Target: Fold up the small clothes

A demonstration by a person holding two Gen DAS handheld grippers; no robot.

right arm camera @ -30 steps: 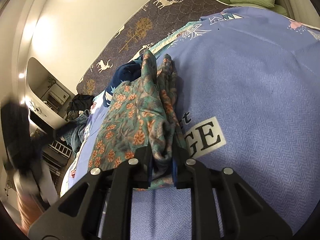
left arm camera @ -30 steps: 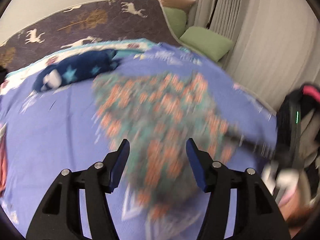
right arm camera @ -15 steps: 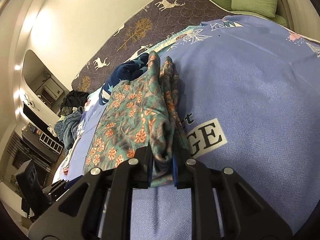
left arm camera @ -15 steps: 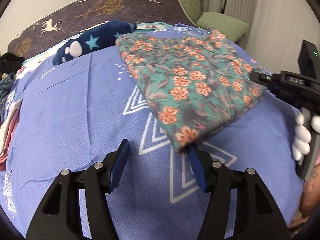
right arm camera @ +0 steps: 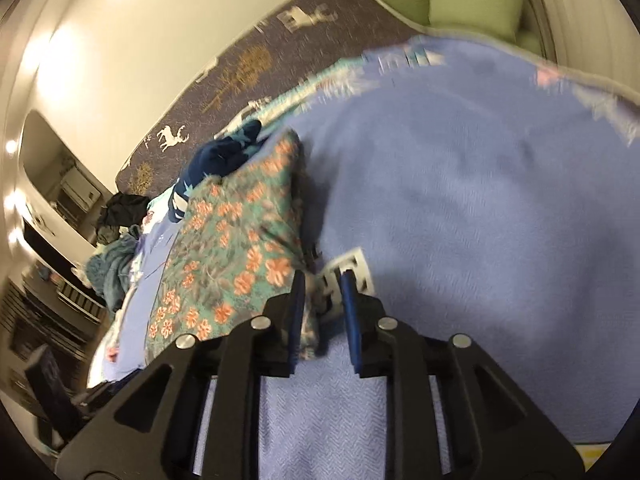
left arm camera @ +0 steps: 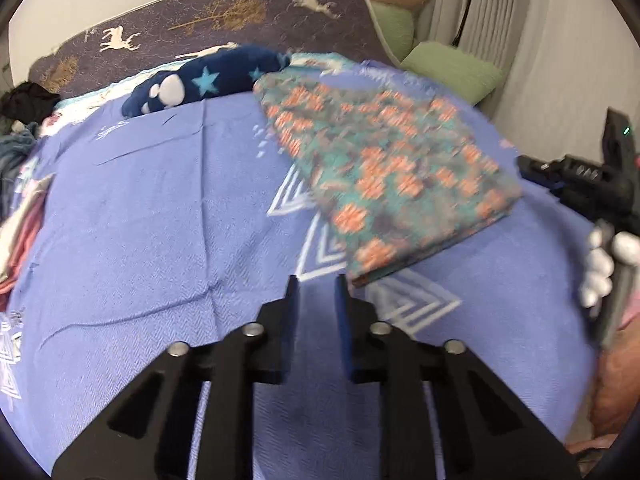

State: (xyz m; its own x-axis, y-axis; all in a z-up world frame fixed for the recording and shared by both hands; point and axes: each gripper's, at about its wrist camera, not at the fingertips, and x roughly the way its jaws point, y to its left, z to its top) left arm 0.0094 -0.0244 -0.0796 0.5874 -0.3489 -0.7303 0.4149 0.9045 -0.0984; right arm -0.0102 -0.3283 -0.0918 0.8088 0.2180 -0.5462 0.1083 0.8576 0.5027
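Right claw (right arm camera: 323, 280) blurred at the floral garment's (right arm camera: 236, 256) corner.

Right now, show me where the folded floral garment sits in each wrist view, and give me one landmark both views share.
Left wrist: the floral garment lies right of centre on the blue bedspread, beyond the fingertips.
Right wrist: the floral garment lies left of centre, its near edge reaching between the fingers.
Shared landmark: the navy star-patterned cloth just behind the garment.
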